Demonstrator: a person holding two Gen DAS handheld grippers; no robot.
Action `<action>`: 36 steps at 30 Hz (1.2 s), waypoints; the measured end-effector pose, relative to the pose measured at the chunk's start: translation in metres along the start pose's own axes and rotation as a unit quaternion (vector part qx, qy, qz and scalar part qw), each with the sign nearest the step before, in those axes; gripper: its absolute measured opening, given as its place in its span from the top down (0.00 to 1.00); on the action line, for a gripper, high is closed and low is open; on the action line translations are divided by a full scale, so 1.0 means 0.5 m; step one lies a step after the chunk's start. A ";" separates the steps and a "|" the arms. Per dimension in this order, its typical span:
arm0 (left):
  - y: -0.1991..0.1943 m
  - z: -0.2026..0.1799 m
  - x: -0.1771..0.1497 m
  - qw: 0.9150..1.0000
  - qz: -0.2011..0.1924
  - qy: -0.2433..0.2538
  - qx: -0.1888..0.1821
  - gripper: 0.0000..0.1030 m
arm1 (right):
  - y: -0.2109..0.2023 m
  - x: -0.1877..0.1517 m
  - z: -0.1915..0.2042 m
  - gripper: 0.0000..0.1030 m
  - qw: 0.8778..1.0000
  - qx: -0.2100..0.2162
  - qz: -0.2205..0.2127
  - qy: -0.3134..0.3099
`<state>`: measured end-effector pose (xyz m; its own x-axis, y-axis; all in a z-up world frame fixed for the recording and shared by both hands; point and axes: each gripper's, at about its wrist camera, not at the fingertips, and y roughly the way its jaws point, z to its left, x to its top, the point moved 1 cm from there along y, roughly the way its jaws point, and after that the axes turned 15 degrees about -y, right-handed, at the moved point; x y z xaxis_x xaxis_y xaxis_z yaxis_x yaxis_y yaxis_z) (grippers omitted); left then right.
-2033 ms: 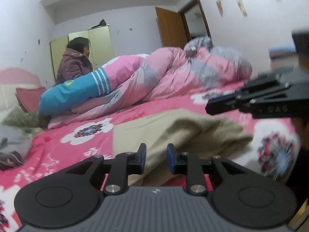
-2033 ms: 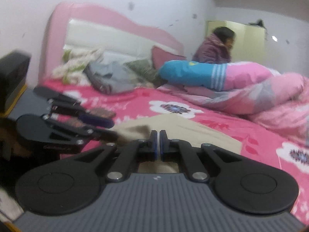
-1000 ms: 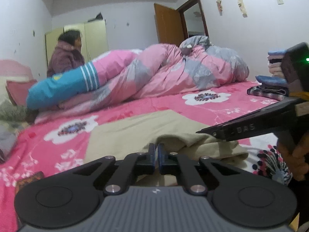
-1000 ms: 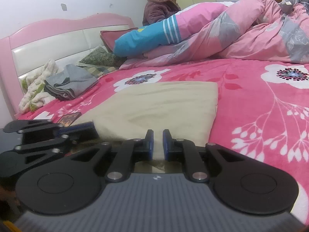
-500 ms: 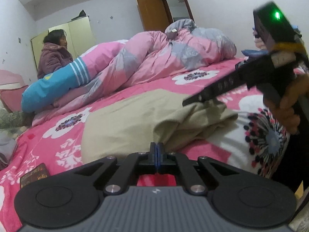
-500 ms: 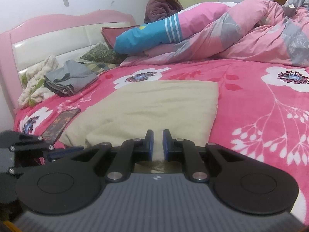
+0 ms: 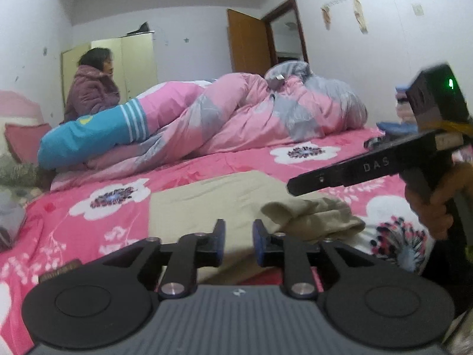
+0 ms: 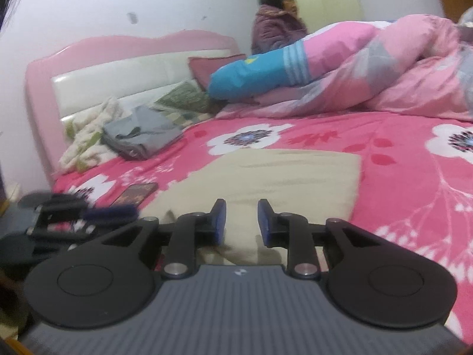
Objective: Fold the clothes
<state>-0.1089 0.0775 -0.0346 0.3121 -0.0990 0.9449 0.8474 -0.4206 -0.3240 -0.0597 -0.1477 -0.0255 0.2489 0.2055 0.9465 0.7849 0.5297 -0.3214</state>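
Note:
A beige garment [image 7: 207,201] lies flat on the pink flowered bed [image 7: 88,230], with its near right corner bunched up [image 7: 313,216]. My left gripper [image 7: 239,242] hovers low over its near edge. Its jaws are opening and nothing is pinched between the blue pads. My right gripper [image 7: 295,182], held in a hand [image 7: 437,204], hangs just above the bunched corner. In the right wrist view the beige garment [image 8: 280,174] spreads ahead. My right gripper [image 8: 241,222] is over its near edge with jaws opening, pads clear of the cloth. My left gripper [image 8: 118,213] is blurred at the left.
A heaped pink and grey duvet [image 7: 251,118] and a blue pillow [image 7: 88,139] fill the far side, where a person [image 7: 91,88] sits. Folded grey clothes [image 8: 142,136] lie by the headboard [image 8: 118,68]. A dark phone [image 8: 136,192] rests beside the garment. Stacked clothes [image 7: 399,109] stand far right.
Both grippers' jaws have parted: the left was fully shut half a second ago, the right stood at a narrow gap. The right gripper has sunk closer to the bunched corner.

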 end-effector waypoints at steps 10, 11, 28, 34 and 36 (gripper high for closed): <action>0.024 -0.053 -0.049 0.989 0.005 0.144 0.047 0.58 | 0.056 0.053 -0.022 0.76 0.996 0.075 0.017 -0.045; 0.027 -0.052 -0.047 0.989 0.002 0.139 0.055 0.59 | 0.064 0.054 -0.026 0.76 0.995 0.087 0.026 -0.042; 0.042 -0.015 -0.006 0.995 -0.041 0.048 0.077 0.86 | 0.096 0.047 -0.042 0.76 0.982 0.178 0.066 -0.023; 0.038 -0.013 -0.005 0.995 -0.043 0.046 0.076 0.86 | 0.097 0.055 -0.038 0.76 0.978 0.189 0.060 -0.062; 0.038 -0.012 -0.007 0.995 -0.043 0.047 0.077 0.86 | 0.098 0.055 -0.041 0.76 0.976 0.196 0.061 -0.068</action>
<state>-0.0963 0.0643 -0.0437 0.2003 -0.1552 0.9674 0.9273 -0.2886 -0.2383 -0.0029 -0.1331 -0.0148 0.2278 0.3808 0.8962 0.4695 0.7633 -0.4437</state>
